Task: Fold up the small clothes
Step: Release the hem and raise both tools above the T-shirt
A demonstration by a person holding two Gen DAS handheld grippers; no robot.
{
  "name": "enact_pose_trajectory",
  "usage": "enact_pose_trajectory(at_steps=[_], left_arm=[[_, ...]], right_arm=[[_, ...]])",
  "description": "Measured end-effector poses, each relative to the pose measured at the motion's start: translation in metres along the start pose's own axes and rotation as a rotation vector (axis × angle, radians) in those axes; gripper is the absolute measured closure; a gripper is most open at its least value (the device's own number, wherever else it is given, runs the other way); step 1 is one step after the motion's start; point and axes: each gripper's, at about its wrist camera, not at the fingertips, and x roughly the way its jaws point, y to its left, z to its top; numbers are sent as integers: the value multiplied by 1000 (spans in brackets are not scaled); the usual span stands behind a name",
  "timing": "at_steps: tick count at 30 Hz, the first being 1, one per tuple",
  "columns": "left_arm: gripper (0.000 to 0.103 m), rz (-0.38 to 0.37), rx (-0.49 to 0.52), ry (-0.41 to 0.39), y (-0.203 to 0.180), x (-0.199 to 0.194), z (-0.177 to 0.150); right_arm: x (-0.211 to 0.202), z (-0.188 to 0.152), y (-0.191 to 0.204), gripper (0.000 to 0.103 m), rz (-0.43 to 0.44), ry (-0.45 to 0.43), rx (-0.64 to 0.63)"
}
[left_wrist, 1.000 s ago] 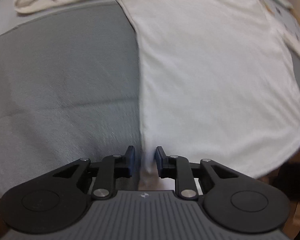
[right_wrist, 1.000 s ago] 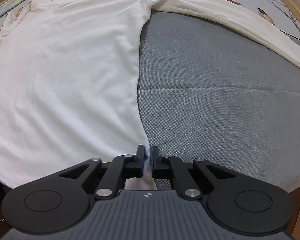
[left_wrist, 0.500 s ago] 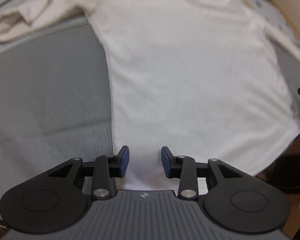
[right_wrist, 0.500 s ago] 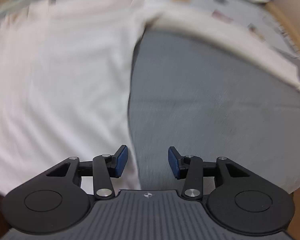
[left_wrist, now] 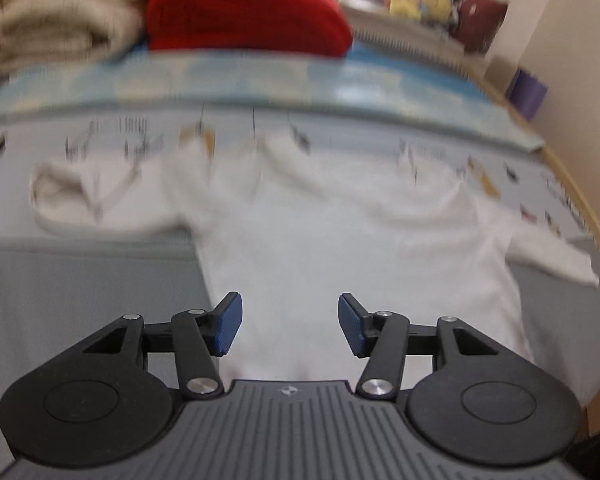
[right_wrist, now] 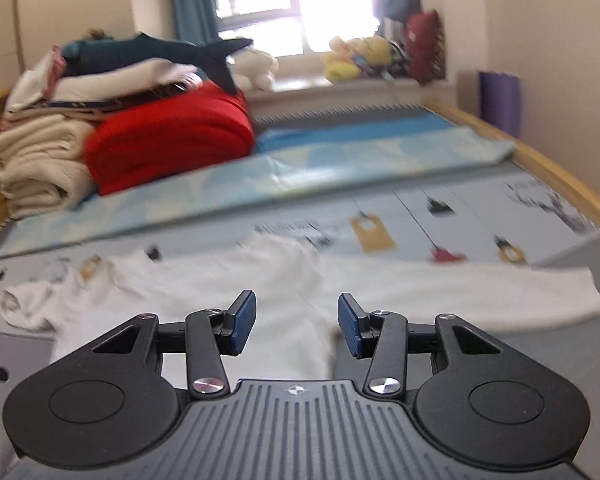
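White long-sleeved shirt lies spread flat on the grey sheet of a bed, its body smooth, collar toward the far side. In the right wrist view the sleeve on the right stretches straight out sideways, while the sleeve on the left of the left wrist view is bunched and curled back on itself. No fold shows anywhere in the body, so the folding itself looks not yet begun; I judge that only the laying-out is done, and the sleeves and body are all left to fold.

Left gripper hangs above the shirt's lower part, its jaws having just been opening, now moderately wide with nothing between them. Right gripper is likewise raised over the shirt's right edge, jaws recently opened to a middling gap and empty.

Beyond the shirt lie a patterned pale cover and a light blue blanket. Further back sit a red folded blanket and cream towels, then a windowsill with plush toys.
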Motion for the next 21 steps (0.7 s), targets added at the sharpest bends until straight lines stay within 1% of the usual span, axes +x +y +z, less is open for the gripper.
enact_pose_trajectory(at_steps=[3, 5, 7, 8, 9, 10, 11, 12, 15, 19, 20, 21], left_arm=[[44, 23, 16, -112, 1, -9, 38], [44, 38, 8, -180, 6, -11, 59], [44, 60, -20, -224, 15, -6, 73], [44, 70, -40, -238, 21, 0, 74], [44, 77, -56, -236, 25, 3, 74], [44, 91, -62, -202, 30, 13, 76], [45, 116, -58, -147, 32, 22, 80], [45, 127, -60, -135, 33, 26, 84], [44, 125, -62, -159, 35, 28, 94], [45, 123, -87, -136, 48, 41, 99], [48, 130, -91, -129, 52, 47, 100], [55, 139, -94, -119, 57, 52, 100]], right_arm=[[6, 25, 27, 56, 48, -38, -28], [11, 40, 47, 56, 60, -52, -49], [17, 51, 61, 56, 73, -54, -59], [22, 57, 69, 56, 85, -52, -59], [25, 61, 74, 56, 97, -49, -60], [30, 65, 80, 56, 115, -42, -64], [35, 67, 85, 56, 130, -32, -68], [40, 68, 90, 55, 144, -20, -74], [64, 71, 98, 55, 147, 18, -68], [95, 65, 98, 56, 135, 40, -29], [102, 61, 96, 56, 134, 36, -19], [110, 55, 95, 56, 128, 40, -15]])
